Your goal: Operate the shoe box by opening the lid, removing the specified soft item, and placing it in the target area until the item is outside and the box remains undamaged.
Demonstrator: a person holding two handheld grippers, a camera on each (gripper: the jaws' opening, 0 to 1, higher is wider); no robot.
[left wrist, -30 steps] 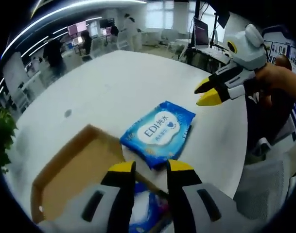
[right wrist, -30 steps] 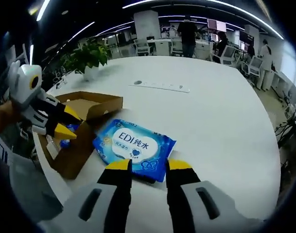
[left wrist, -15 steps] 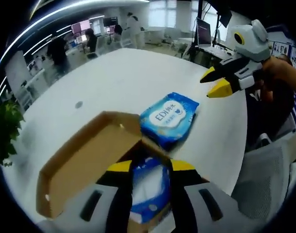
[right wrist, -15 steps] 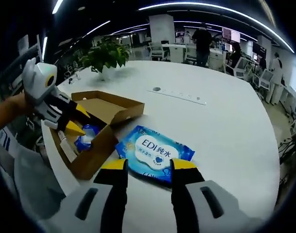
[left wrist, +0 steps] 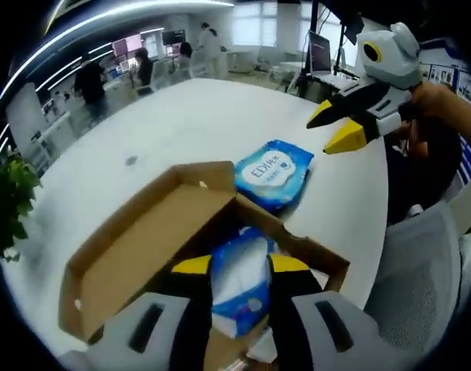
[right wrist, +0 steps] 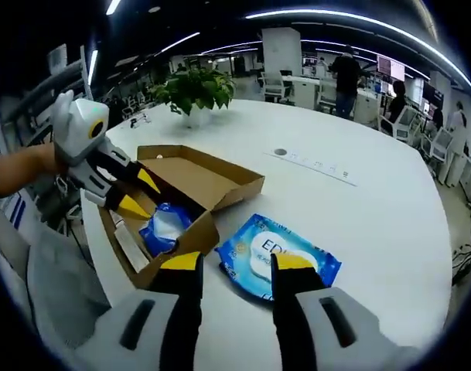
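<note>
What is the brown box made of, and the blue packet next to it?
The shoe box looks like plain cardboard: matte brown, with stiff folded flaps. The wipes pack on the table looks like soft plastic film: it is glossy blue with a printed white label and crinkly sealed edges.

One shoe box (right wrist: 190, 202), two blue wipe packs (right wrist: 278, 257) (right wrist: 166, 226) — one potted plant (right wrist: 195, 89)

Your left gripper (left wrist: 231, 267) stands in front of the blue-and-white pack (left wrist: 237, 290) in the shoe box (left wrist: 142, 255), so you see only a strip of it between the tips. The box's near corner runs off the lower edge. In the right gripper view, your right gripper (right wrist: 231, 263) covers the lower edge of the wipes packet (right wrist: 278, 251), cutting its print to "ED". The people (right wrist: 347, 73) at the top are too small to tell apart.
</note>
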